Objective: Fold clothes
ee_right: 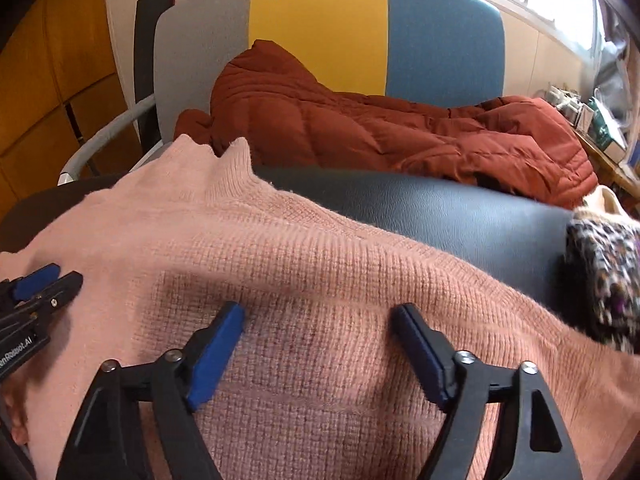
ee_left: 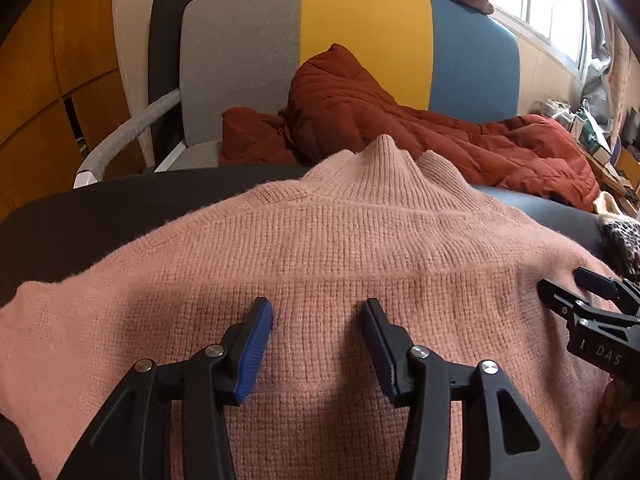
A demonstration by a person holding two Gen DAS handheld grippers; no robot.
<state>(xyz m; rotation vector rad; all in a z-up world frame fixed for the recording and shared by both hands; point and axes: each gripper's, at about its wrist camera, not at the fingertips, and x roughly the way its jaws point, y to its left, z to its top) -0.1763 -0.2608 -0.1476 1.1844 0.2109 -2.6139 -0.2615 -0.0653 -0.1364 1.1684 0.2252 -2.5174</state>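
Two tongs: we see both over one pink sweater, side by side, each tilted down toward the knit.
Left tongs point(ee_left: 316, 344): spread, blue pads apart, nothing between them but the sweater's surface below; we cannot tell whether the tips touch the knit.
Right tongs point(ee_right: 318, 354): spread wider, pads apart, gripping nothing; they hang over the sweater's right half.
Neighbour view: from the left wrist we see the right tongs' tip at the right edge of the sweater; from the right wrist the left tongs' tip shows at the left edge of the picture.
Sweater point(ee_left: 320, 248): pink, ribbed knit, lying spread on the dark cushion, its high collar point(ee_left: 384, 160) rumpled into peaks and pointing toward the far edge.
Cushion point(ee_right: 440, 208): dark, leather-like, carrying the sweater; its right part is bare.
Jacket point(ee_right: 360, 128): rust-red, quilted, heaped beyond the cushion's far edge, against the chair back.
Chair back point(ee_left: 360, 28): panels of grey, yellow and blue, with a grey armrest on the left.
Spotted cloth point(ee_right: 604, 276): leopard-patterned, at the cushion's right edge, just beside the sweater's right side.
Background: we make out a wooden cabinet on the left and a window on the right.
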